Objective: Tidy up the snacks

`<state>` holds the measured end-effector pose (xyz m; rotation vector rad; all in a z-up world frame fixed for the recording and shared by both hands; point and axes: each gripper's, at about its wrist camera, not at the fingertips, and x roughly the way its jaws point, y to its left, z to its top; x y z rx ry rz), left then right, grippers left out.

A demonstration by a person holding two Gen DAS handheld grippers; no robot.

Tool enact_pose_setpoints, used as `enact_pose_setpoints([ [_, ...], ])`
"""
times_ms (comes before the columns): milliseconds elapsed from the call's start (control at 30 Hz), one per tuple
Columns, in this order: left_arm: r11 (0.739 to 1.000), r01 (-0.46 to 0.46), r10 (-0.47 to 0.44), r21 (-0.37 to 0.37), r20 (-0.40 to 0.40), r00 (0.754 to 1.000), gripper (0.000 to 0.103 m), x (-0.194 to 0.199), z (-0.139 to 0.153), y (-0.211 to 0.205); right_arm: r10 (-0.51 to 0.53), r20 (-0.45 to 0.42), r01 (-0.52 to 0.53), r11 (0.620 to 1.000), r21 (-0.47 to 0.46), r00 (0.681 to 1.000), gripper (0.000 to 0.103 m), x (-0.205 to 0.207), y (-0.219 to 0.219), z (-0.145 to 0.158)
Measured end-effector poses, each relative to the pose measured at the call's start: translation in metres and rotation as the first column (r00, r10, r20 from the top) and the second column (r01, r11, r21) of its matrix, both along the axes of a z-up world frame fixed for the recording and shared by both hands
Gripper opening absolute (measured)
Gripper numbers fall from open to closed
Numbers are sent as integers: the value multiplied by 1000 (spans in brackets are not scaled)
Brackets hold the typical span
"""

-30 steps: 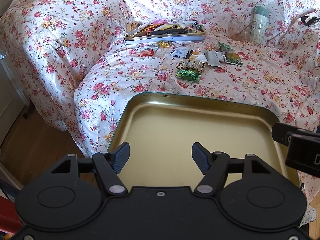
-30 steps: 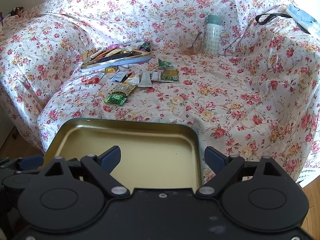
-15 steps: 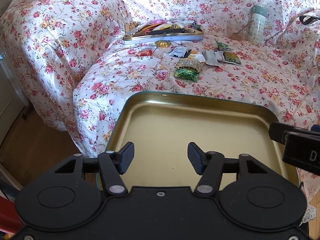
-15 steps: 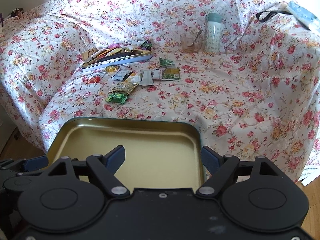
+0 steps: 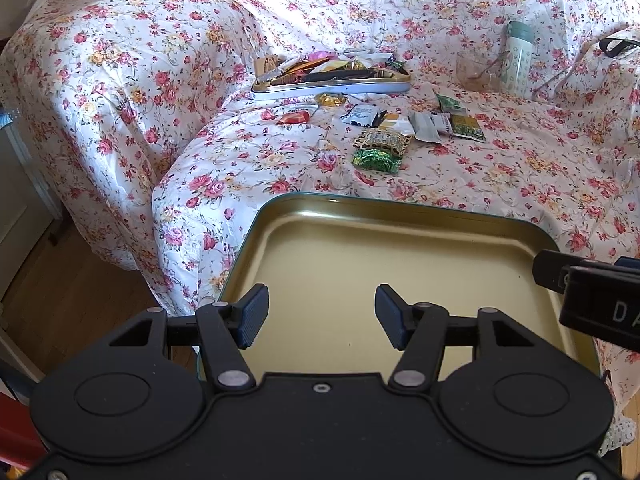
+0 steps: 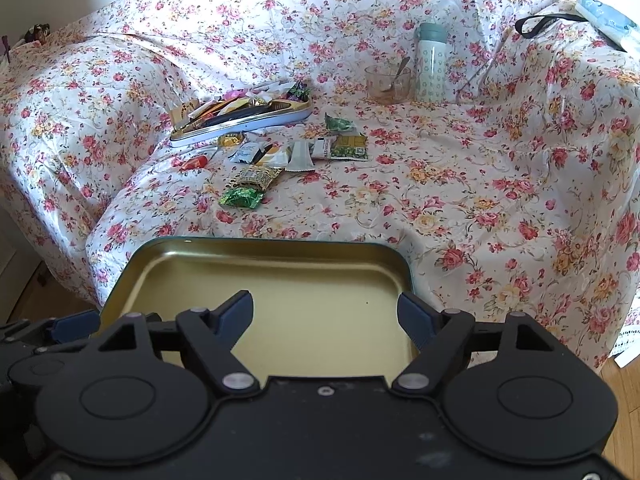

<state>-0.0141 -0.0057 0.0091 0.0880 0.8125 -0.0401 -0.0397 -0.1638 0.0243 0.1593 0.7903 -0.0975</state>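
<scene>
An empty gold tin tray [image 5: 400, 216] [image 6: 272, 246] with a dark green rim lies at the sofa's front edge. My left gripper [image 5: 322, 316] is open over the tray's near left part. My right gripper [image 6: 326, 318] is open over its near right part. Several loose snack packets lie further back on the floral cover, among them a green foil one [image 5: 376, 160] [image 6: 241, 198] and a red one [image 5: 294, 117] [image 6: 194, 163]. Behind them a second tin [image 5: 332, 87] [image 6: 240, 124] holds a heap of snacks.
A glass bowl with a spoon [image 5: 478, 72] [image 6: 388, 84] and a pale green bottle [image 5: 518, 56] [image 6: 430, 64] stand at the sofa's back. The wooden floor [image 5: 60, 292] lies to the left. A black strap [image 6: 548, 22] lies on the right armrest.
Both grippers have pulled back slightly from the sofa, so the tray and snacks sit a little further off. The left gripper's jaws have narrowed a little but stay open.
</scene>
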Motion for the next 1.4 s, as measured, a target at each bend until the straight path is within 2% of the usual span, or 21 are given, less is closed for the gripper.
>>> enact_pose_setpoints([
  [267, 1000, -4, 4, 1, -9, 1000, 64, 2, -1, 0, 0, 0, 0, 1000, 21, 1000, 83, 0, -2, 0],
  [433, 1000, -2, 2, -30, -18, 1000, 63, 2, -1, 2, 7, -2, -7, 998, 57, 1000, 83, 0, -3, -2],
  [533, 1000, -2, 1, -21, -6, 1000, 63, 1, 0, 2, 6, 0, -6, 1000, 28, 1000, 83, 0, -1, -2],
  [733, 1000, -12, 11, -24, -15, 1000, 63, 4, 0, 7, 1, -23, 0, 999, 47, 1000, 83, 2, -5, -6],
  [833, 999, -28, 27, -33, -31, 999, 63, 8, -2, 13, -6, -37, 8, 999, 43, 999, 79, 4, -7, -8],
  [1000, 999, -49, 49, 3, -11, 999, 63, 15, -2, 23, -24, -33, 25, 999, 39, 999, 78, 8, -13, -6],
  [1267, 998, -55, 55, 23, -24, 998, 63, 39, -2, 40, -25, -62, 30, 996, 81, 998, 77, 27, -28, -13],
  [1400, 999, -47, 48, 18, -67, 997, 63, 51, -10, 43, -1, -96, 14, 991, 135, 995, 76, 39, -28, -22],
])
